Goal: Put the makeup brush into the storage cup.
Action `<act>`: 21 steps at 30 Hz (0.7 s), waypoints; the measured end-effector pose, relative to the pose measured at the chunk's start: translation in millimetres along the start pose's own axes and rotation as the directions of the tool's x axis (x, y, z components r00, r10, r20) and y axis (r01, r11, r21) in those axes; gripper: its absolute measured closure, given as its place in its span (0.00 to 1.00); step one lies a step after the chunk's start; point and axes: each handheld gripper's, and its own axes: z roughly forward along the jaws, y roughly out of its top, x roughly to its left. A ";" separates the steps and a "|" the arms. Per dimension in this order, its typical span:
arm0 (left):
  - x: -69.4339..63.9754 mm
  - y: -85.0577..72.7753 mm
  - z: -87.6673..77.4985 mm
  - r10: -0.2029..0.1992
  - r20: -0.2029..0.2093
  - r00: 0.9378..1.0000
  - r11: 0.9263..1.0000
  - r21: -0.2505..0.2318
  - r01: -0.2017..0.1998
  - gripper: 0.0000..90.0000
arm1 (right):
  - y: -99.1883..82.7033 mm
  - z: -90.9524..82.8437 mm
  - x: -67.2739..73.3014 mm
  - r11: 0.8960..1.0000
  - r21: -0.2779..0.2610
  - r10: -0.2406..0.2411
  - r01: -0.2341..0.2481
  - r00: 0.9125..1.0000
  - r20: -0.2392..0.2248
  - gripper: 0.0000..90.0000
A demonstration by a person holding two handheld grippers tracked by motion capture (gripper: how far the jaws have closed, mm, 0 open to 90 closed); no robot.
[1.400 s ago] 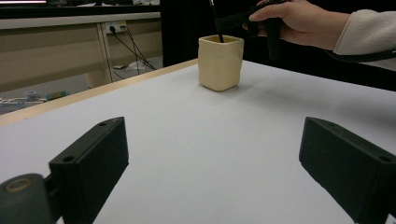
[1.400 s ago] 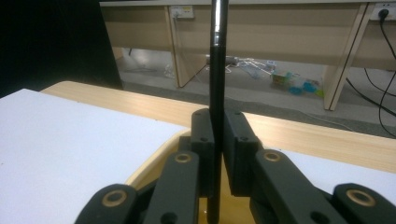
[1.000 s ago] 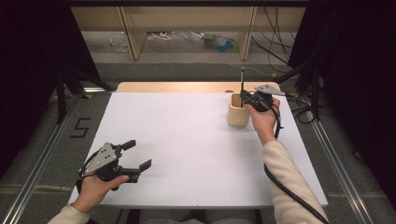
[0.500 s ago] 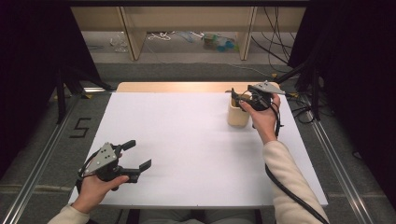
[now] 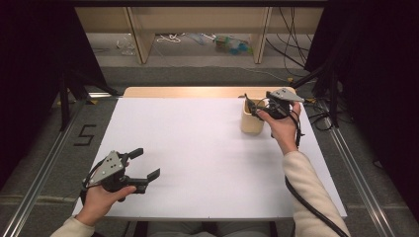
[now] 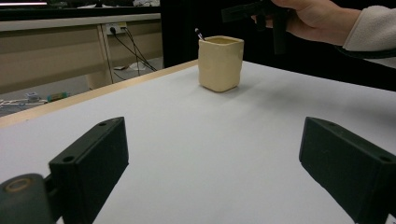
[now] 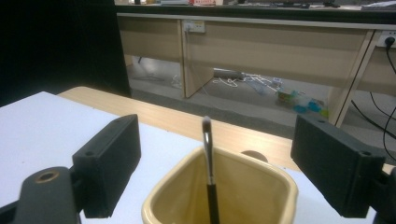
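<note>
Surface (image 5: 197,148): white, flat sheet on a table, with a strip of pale wood showing along its far edge. Dark curtains hang at both sides. Beyond the far edge is grey floor (image 5: 197,74) with loose cables and small litter, and a row of beige desks or panels with wall sockets. A black "5" (image 5: 85,135) is marked on the floor by the left rail.

Cup (image 5: 251,118): cream, squarish, upright, on the far right part of the surface, near the wood strip. Brush (image 7: 208,158): stands in the cup, long axis close to vertical, leaning a little; the bristle tip points up and rises above the rim, while the dark handle runs down into the cup.

Right gripper (image 5: 257,104): held just over the cup. Its jaws have just been opening and now stand wide apart; the brush rises between them, touched by neither pad.

Left gripper (image 5: 143,163): low over the near left of the surface, well apart from the cup, jaws spread wide with bare surface between them, aimed across toward the cup.
</note>
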 end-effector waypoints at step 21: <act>-0.5 0.5 -0.2 -0.001 -0.005 1.000 1.000 -0.004 0.001 0.08 | -6.7 -42.1 3.9 1.000 0.015 0.016 -0.015 0.998 -0.064 0.19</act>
